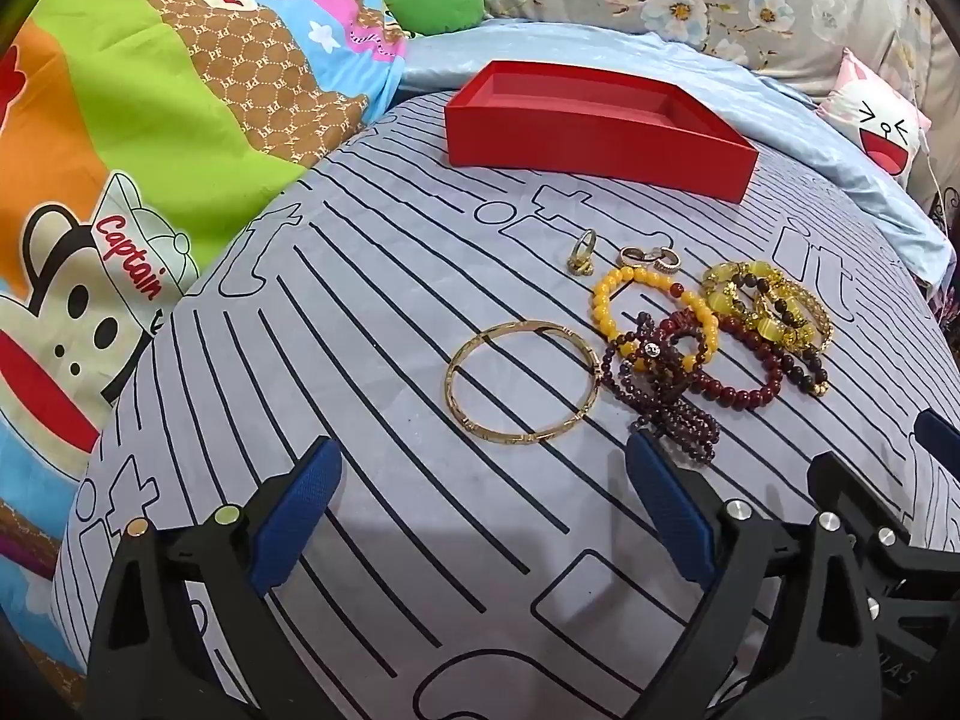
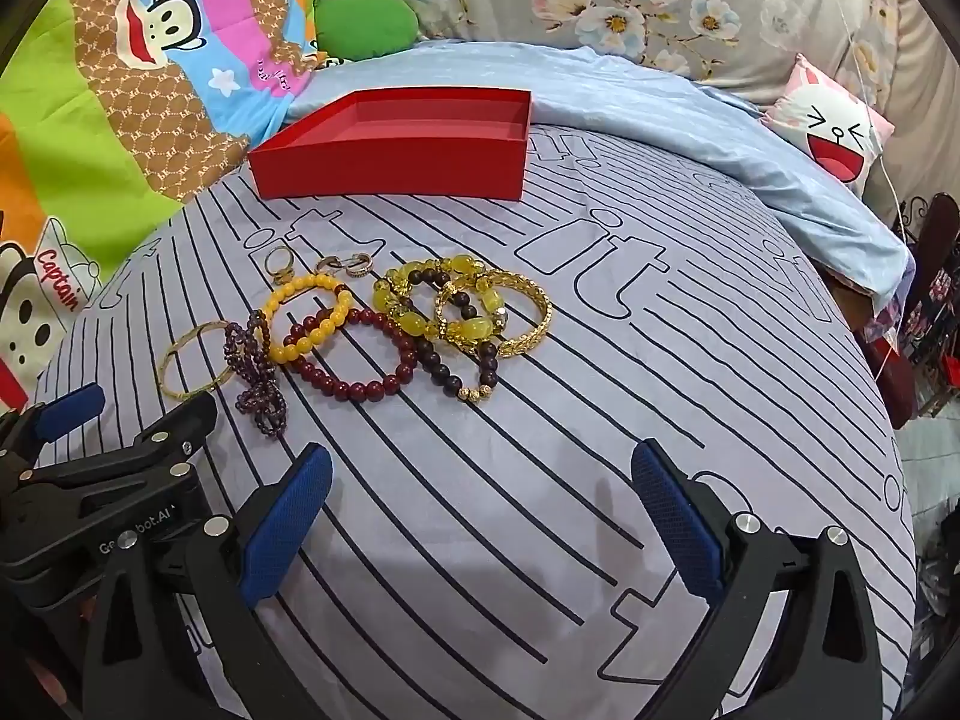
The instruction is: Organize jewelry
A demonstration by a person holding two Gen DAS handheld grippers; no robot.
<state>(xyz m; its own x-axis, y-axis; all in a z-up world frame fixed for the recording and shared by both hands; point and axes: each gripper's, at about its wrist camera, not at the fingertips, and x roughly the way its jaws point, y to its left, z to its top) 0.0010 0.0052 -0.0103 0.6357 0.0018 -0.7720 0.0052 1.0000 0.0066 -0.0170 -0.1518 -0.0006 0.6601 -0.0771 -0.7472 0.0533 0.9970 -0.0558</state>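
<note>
An empty red box [image 1: 594, 138] [image 2: 390, 156] stands at the far side of the striped bed sheet. In front of it lies a cluster of jewelry: a gold bangle [image 1: 522, 383] [image 2: 195, 367], a purple bead strand [image 1: 672, 402] [image 2: 261, 372], a yellow bead bracelet [image 1: 651, 312] [image 2: 309, 318], a dark red bead bracelet [image 1: 750, 366] [image 2: 360, 354], yellow-and-gold bracelets [image 1: 774, 306] [image 2: 468, 306] and rings [image 1: 585, 255] [image 2: 348, 266]. My left gripper [image 1: 483, 462] is open and empty, just short of the bangle. My right gripper [image 2: 480, 468] is open and empty, short of the bracelets.
A colourful cartoon quilt [image 1: 120, 120] lies to the left. A light blue blanket [image 2: 690, 114] and floral pillows [image 2: 660, 6] lie behind the box. A pink cartoon cushion [image 2: 834, 132] sits at the right. The bed edge drops off at the right [image 2: 888, 396].
</note>
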